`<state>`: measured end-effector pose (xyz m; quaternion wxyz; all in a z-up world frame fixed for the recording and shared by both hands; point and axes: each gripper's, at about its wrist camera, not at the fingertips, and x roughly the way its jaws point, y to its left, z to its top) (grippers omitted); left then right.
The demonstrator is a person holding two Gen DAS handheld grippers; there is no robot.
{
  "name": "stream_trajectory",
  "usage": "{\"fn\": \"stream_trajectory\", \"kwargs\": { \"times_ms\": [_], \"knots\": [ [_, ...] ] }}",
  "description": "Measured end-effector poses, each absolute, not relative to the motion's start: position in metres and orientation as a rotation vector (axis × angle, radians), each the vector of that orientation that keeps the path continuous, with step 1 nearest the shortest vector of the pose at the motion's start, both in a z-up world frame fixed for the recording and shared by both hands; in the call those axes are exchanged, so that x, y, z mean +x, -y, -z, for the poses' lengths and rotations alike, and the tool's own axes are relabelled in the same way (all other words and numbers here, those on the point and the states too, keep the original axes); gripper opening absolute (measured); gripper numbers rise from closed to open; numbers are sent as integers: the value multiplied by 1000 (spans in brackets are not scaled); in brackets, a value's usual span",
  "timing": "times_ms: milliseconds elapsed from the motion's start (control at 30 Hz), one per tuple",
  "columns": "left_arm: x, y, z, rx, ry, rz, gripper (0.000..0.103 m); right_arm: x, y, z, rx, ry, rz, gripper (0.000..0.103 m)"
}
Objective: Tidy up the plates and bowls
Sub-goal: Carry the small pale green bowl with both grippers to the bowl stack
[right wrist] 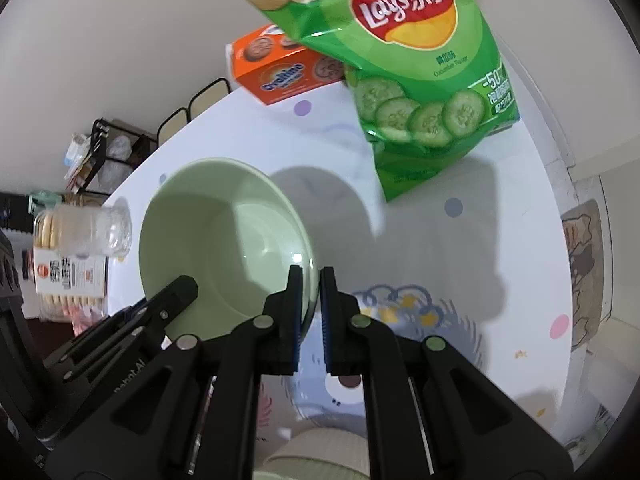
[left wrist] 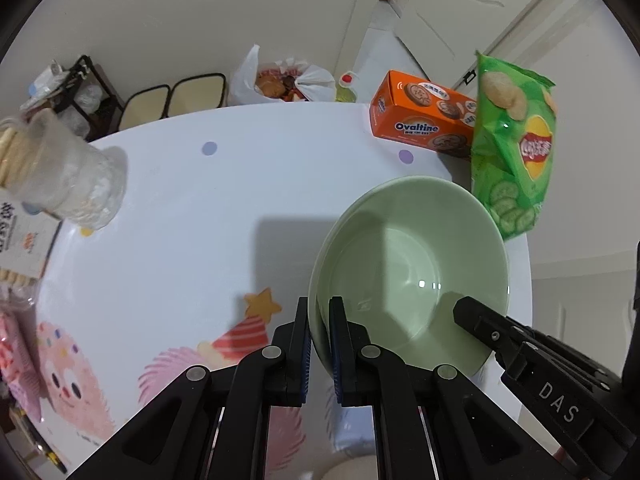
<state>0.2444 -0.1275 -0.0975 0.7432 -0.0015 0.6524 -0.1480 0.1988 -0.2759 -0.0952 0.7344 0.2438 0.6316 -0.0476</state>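
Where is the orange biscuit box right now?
The orange biscuit box sits at the table's far edge, partly behind the green crisp bag, beyond the green bowl in both views.

Pale green bowl, bright green chip bag with cucumber slices and a red-yellow logo, orange cookie box, white tablecloth with purple dots and pink cartoon critters.
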Motion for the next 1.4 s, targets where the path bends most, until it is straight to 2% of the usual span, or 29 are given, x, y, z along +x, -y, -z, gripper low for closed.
{"fn": "stream_trajectory", "kwargs": {
  "times_ms": [667,1400],
  "knots": [
    [153,100,36,-33,-1343,250,8,125,253,42,467,-1342,-2,11],
    [77,89,7,-47,-1293,196,8,63,239,12,375,-1326,-114,11]
  ]
}}
